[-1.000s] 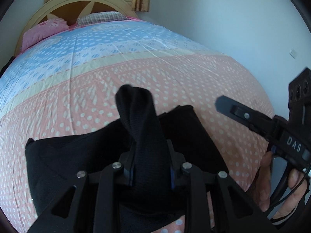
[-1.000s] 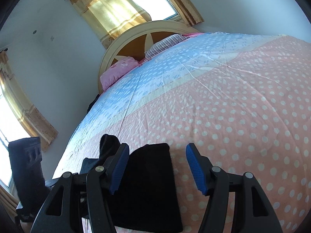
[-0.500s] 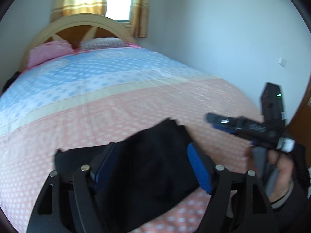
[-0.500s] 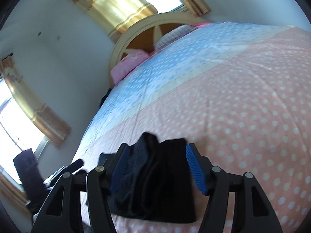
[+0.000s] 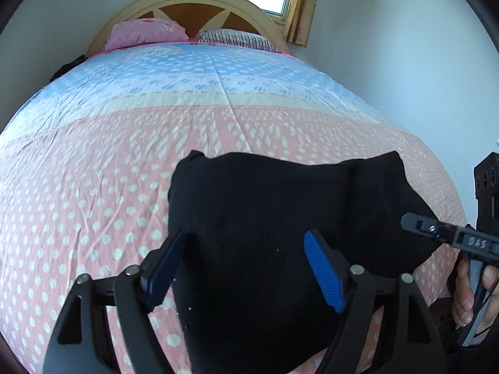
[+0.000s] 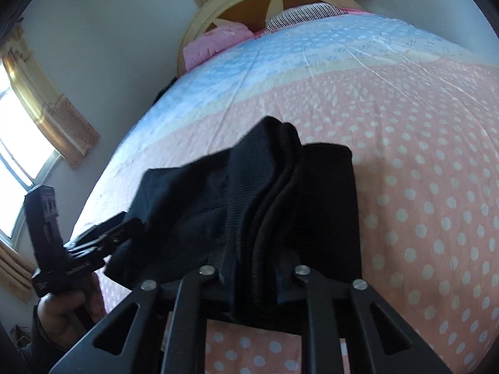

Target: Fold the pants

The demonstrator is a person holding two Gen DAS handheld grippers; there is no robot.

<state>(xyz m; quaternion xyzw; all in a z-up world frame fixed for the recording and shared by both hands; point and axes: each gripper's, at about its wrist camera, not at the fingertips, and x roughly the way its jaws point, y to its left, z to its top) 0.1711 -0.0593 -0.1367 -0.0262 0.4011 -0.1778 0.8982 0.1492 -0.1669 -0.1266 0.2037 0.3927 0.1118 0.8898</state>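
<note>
One bed (image 5: 93, 187) fills the room, its cover banded blue at the head, cream across the middle and pink with white dots toward the foot. One arched wooden headboard (image 5: 193, 3) stands at the far end, under one window with yellow curtains (image 5: 299, 3). Two pillows lie against it: a pink pillow (image 5: 146, 32) on the left and a striped pillow (image 5: 237, 37) to its right. In the right wrist view a second curtained window (image 6: 18, 143) shows on the left-hand wall.

One pair of black pants (image 5: 280, 218) lies on the dotted pink end of the cover, near the foot of the bed, already doubled into a thick stack.

The left gripper (image 5: 244, 271) hangs over the left part of the stack with its two blue-padded fingers (image 5: 324, 271) spread wide; nothing sits between them, and the fabric lies beneath, not pinched.

The right gripper (image 6: 254, 283) is on the right part of the stack, its two fingers drawn tight on a gathered ridge of several cloth layers, which stands up from the rest. Its pads are buried in the fabric and cannot be seen.

Two hands are partly visible: the person's left hand (image 6: 62, 311) and right hand (image 5: 467, 293), each round a gripper handle.
</note>
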